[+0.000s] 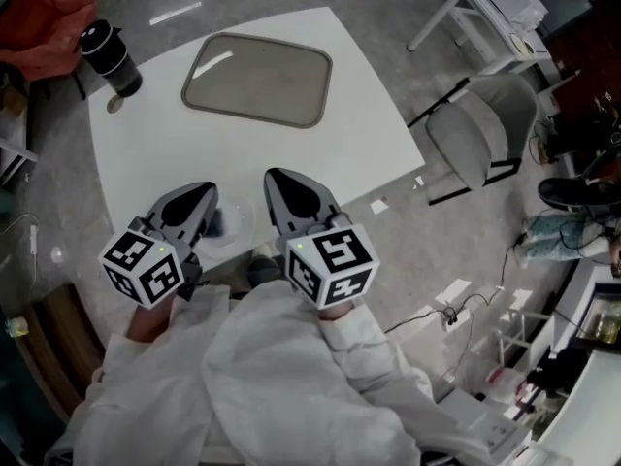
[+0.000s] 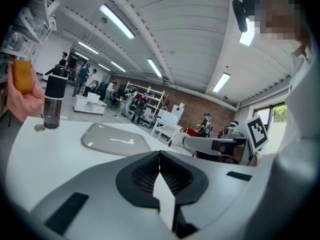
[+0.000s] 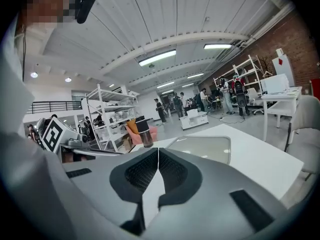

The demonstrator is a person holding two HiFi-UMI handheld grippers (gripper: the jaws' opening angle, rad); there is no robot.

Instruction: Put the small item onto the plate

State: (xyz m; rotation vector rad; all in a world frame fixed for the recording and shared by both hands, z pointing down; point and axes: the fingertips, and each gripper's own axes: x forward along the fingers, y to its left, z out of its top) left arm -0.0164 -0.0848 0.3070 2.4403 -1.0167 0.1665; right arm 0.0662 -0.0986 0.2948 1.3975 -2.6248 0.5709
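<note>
White bench [image 1: 369, 115]; I stand at its near edge.

Grey tray [image 1: 257, 79] at far centre, bare. Probably the plate meant.

Left tool [image 2: 159, 156] and right tool [image 3: 158, 151] sit side by side over the near edge. Jaws are closed tight on both, nothing in either.

Faint clear round shape [image 1: 233, 229] between the tools, perhaps a dish. Too dim to tell.

Black bottle [image 1: 109, 58] upright at the far left.

Small item: a flat round disc [image 1: 114, 105] lying on the bench just beside the bottle, left of the tray and well apart from both tools. Coin or cap, I can't tell. My guess is light, stiff, thin and apt to skate on the smooth top. Best hold is across its rim with the jaw tips, approaching from the tray side to spare the bottle.
</note>
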